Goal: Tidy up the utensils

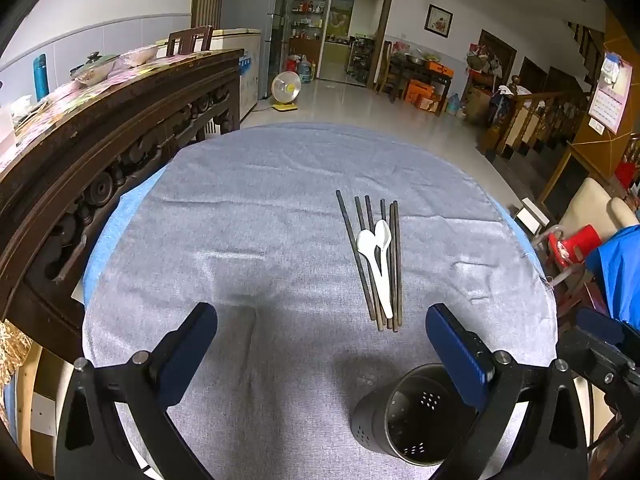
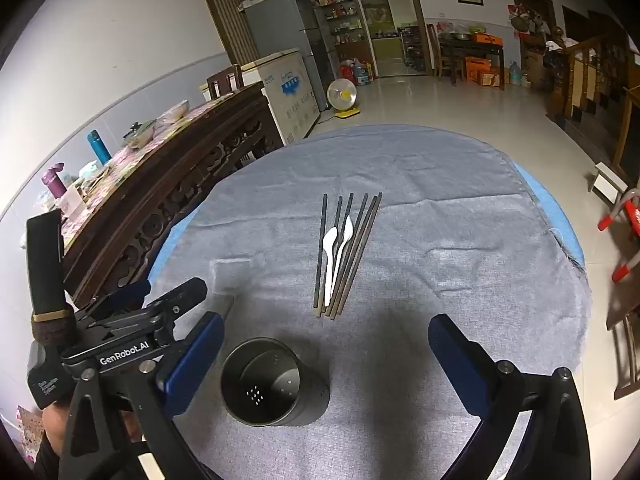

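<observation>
We hover both wide-open, empty: left gripper [image 1: 320,344], right gripper [image 2: 326,354]; chopsticks [image 1: 374,264], spoons [image 1: 378,260] beyond holder [image 2: 272,382].

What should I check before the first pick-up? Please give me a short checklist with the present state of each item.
1. Left gripper open and holding nothing: ok.
2. Right gripper open and holding nothing: ok.
3. Holder upright, nothing seen inside: ok.
4. Chopsticks lie together on the cloth, in view: ok.
5. Two white spoons lie on top of the chopsticks, so remove them first: not ok for chopsticks.
6. Holder stability when loaded: cannot tell.
</observation>
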